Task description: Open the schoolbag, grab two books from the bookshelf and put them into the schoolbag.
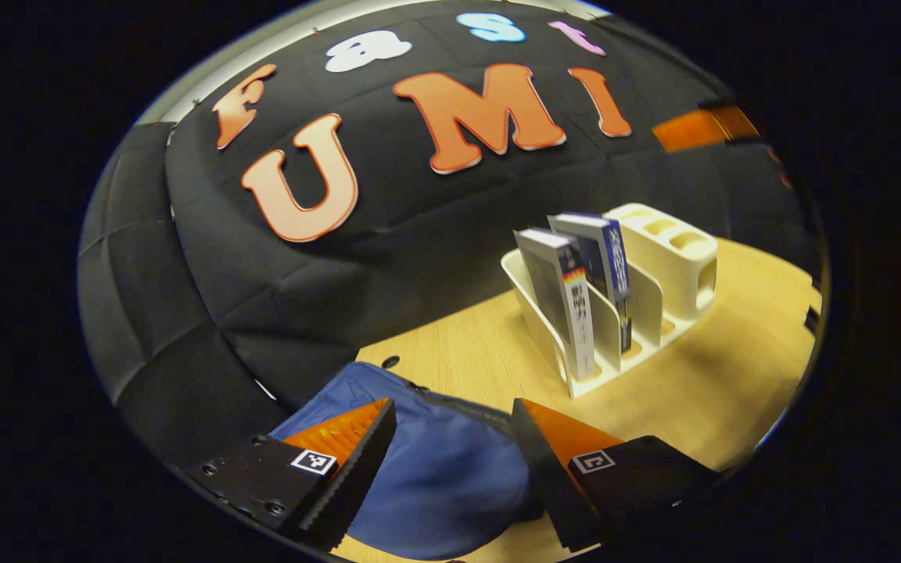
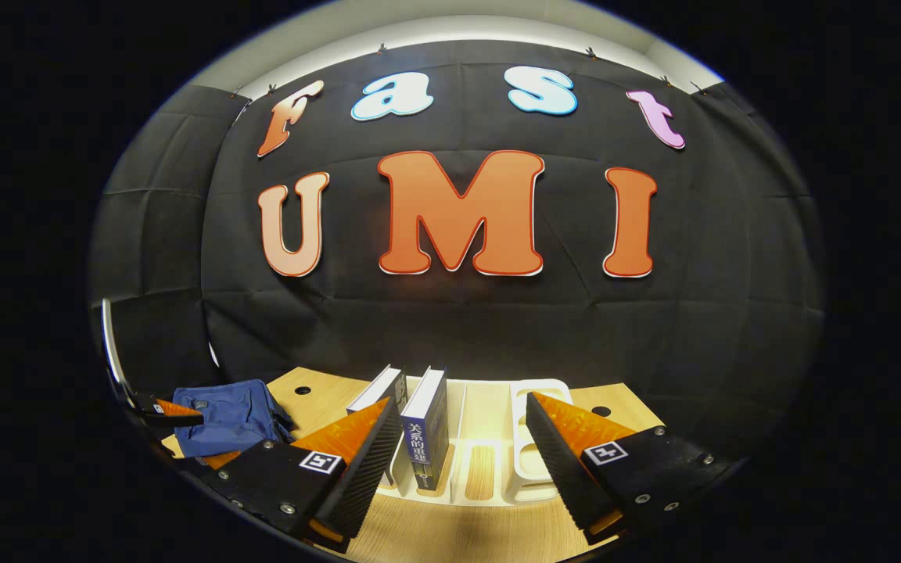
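Both grippers, left (image 1: 454,461) over the schoolbag (image 1: 435,469) and right (image 2: 462,461), gape empty. Opening seems in hand; next, find the zip. Books (image 1: 568,297) wait at two o'clock

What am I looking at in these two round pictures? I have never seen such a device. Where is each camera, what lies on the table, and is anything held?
No robot arm is here: a person carries one two-finger tool in each hand, and a fisheye camera rides on each tool, looking forward past its own fingers at the bottom of the picture.

The left gripper view comes from the left gripper. Its fingers are open above a blue schoolbag, not gripping it.

The right gripper view comes from the right gripper, open too and holding nothing. It faces a cream bookshelf where two books stand: a dark blue book and a grey book.

Everything rests on a wooden table, with black cloth as the wall behind.
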`<action>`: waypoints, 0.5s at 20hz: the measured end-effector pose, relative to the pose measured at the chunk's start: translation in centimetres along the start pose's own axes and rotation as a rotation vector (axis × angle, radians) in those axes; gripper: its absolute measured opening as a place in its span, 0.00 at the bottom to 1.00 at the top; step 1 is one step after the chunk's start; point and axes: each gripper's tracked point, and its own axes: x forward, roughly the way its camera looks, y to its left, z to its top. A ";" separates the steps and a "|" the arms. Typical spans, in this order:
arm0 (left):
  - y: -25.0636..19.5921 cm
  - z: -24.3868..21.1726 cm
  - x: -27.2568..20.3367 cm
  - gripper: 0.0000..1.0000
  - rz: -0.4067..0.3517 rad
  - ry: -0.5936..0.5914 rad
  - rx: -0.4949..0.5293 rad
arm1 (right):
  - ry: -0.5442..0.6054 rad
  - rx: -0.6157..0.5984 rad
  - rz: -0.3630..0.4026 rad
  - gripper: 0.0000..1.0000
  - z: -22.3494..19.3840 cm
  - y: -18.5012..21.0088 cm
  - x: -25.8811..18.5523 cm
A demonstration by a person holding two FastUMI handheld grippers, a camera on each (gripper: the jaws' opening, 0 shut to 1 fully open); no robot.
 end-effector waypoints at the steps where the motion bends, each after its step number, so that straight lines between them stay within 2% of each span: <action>1: -0.6 -1.5 0.2 0.93 -0.008 0.032 0.033 | 0.004 0.003 -0.002 0.96 -0.3 -0.3 0.1; 4: -2.6 -5.8 0.1 0.96 -0.030 0.168 0.132 | 0.019 0.010 -0.014 0.97 -0.9 -1.3 0.1; 10: -4.9 -10.9 0.6 0.95 -0.037 0.302 0.268 | 0.041 0.018 -0.030 0.96 -2.0 -2.7 0.1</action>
